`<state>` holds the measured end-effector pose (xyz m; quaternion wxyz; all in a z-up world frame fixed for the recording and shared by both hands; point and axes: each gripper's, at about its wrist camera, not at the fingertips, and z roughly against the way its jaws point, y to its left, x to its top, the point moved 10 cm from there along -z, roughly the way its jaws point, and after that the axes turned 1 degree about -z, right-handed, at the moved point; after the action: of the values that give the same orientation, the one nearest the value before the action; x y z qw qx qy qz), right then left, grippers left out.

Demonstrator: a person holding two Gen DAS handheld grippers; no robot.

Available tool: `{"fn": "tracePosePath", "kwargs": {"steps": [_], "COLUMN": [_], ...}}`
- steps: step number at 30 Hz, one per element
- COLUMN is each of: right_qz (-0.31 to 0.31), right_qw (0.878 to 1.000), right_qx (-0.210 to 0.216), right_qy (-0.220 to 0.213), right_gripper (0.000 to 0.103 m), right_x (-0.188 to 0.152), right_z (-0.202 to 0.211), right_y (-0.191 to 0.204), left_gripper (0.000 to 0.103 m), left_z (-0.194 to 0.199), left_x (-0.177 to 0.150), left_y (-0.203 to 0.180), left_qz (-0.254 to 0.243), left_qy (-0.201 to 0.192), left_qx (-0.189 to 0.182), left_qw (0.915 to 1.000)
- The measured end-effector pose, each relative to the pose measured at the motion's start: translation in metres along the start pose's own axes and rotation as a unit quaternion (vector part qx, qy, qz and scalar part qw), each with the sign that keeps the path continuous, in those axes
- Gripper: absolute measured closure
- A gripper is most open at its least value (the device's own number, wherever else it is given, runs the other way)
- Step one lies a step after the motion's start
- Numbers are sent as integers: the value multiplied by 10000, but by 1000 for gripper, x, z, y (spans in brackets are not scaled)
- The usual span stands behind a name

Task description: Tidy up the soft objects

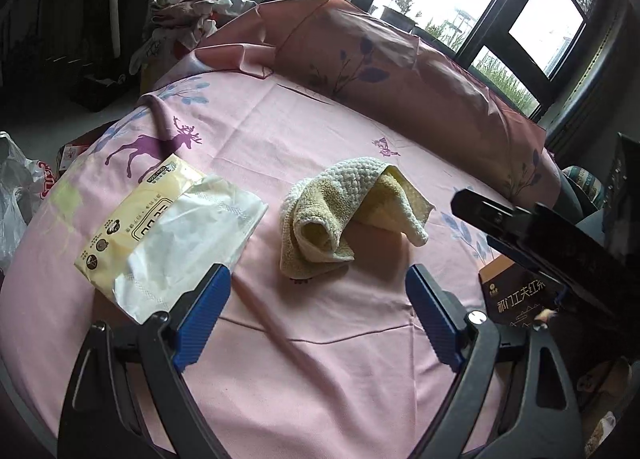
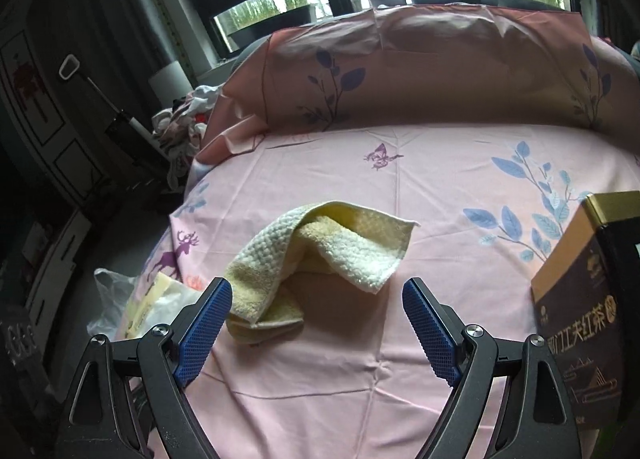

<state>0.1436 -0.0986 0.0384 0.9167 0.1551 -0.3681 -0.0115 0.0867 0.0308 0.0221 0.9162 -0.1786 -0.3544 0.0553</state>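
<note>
Yellow-and-cream towel (image 1: 352, 215) lies crumpled on the pink sheet (image 1: 320, 339), both tools (image 1: 319, 275) (image 2: 317, 289) wide open, empty

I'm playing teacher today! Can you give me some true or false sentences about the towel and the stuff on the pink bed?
1. The towel is folded flat and neat. False: it lies crumpled in a heap.
2. Both grippers, left and right, have their jaws wide apart, holding nothing. True.
3. The tissue pack lies on top of the towel. False: it lies beside it, apart, on the sheet.
4. A purple deer is printed on the sheet. True.
5. The tea box is pink. False: it is brown and gold.
</note>
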Motion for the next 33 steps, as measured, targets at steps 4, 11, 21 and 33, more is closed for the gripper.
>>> {"fn": "tracePosePath", "kwargs": {"steps": [4, 11, 21, 33], "right_qz": [-129, -44, -529, -335], "right_qw": [9991, 9947, 9931, 9846], "right_qx": [-180, -235, 649, 1707], "right_qy": [368, 1001, 820, 171], "right_gripper": [15, 15, 79, 79], "right_x": [14, 11, -14, -49], "right_z": [-51, -128, -75, 72], "right_y": [-4, 2, 2, 23], "left_gripper": [14, 14, 16, 72], "left_z": [-13, -28, -31, 26], "left_x": [-2, -6, -15, -36], "left_y": [5, 11, 6, -90], "left_qz": [19, 110, 36, -861], "left_qy": [196, 443, 585, 315], "left_qx": [85, 170, 189, -1118], "left_qw": [9998, 9988, 9981, 9895]}}
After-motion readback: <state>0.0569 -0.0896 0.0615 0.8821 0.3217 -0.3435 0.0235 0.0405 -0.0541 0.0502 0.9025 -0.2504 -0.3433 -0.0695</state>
